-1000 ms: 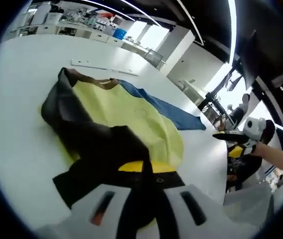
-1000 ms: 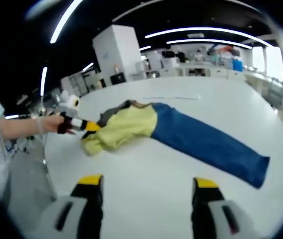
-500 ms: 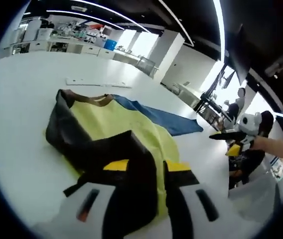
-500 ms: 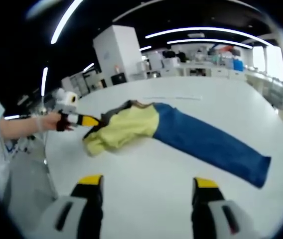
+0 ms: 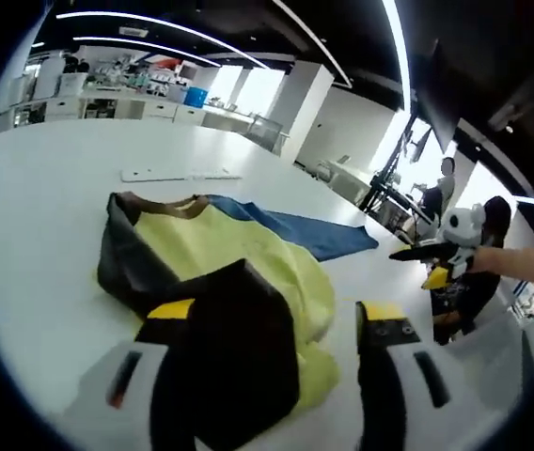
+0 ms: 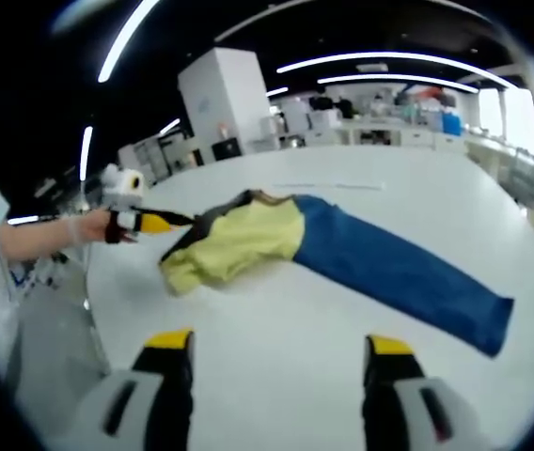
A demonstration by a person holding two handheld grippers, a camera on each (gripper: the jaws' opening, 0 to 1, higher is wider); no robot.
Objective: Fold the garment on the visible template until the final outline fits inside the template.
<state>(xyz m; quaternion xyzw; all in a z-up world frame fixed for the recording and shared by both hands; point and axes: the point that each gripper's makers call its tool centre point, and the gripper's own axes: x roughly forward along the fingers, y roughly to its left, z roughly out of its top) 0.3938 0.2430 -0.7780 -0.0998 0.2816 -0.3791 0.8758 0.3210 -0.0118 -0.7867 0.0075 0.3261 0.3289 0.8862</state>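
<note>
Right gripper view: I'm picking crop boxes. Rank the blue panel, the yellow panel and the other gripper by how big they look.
1. Blue panel
2. Yellow panel
3. Left gripper, smallest, though it sits farther from the camera, so its true size is unsure.

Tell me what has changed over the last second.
The left gripper has opened its jaws, letting go of the garment's dark flap, and in the right gripper view it has drawn back from the cloth. The right gripper stays open above the white table; the blue part lies unmoved.
</note>
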